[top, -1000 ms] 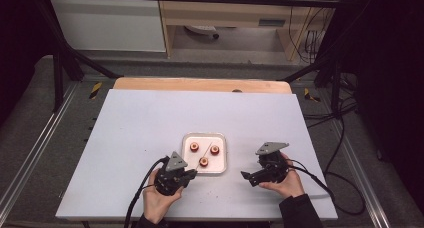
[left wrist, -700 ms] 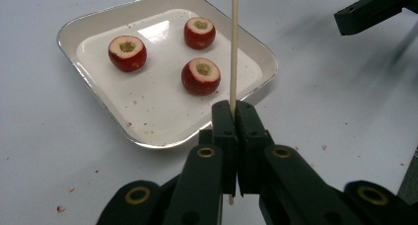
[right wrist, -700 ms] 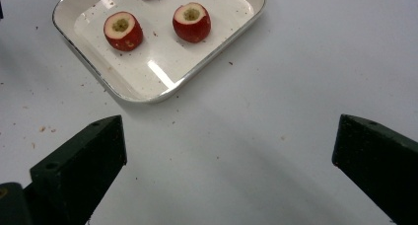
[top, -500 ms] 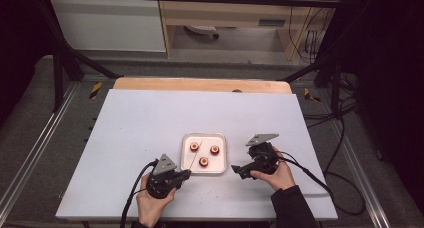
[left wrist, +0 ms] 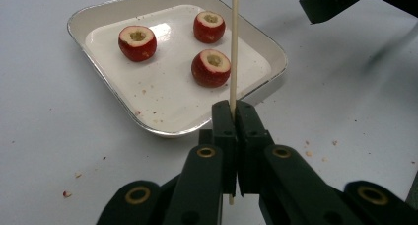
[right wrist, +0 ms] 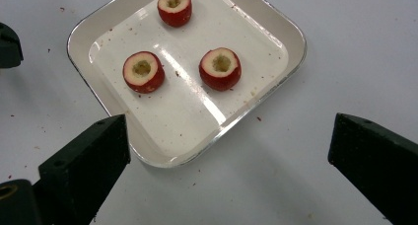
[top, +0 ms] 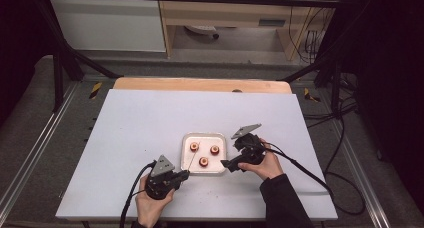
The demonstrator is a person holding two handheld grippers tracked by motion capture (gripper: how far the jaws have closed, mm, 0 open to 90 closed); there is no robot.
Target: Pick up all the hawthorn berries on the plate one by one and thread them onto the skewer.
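A white tray [top: 186,138] near the table's front holds three red cored fruits [top: 194,147] [top: 215,149] [top: 203,161]. My left gripper [top: 186,174] sits just off the tray's front left corner, shut on a thin wooden skewer [top: 191,160] that slants up over the tray. In the left gripper view the skewer [left wrist: 233,47] rises from the closed jaws past the nearest fruit [left wrist: 211,67]. My right gripper [top: 230,155] hovers at the tray's right edge, open and holding nothing. In its own view the wide jaws [right wrist: 229,131] frame the tray [right wrist: 291,32] and fruits [right wrist: 220,68] [right wrist: 143,71] [right wrist: 174,7].
The white table top [top: 150,118] stretches bare behind and to the left of the tray. A wooden strip [top: 200,84] runs along its far edge. Cables trail from both grippers toward the front. Small crumbs [left wrist: 64,193] dot the surface near the tray.
My right gripper has moved left and risen a little, closing in on the tray's right edge. The left gripper with the skewer has stayed about where it was.
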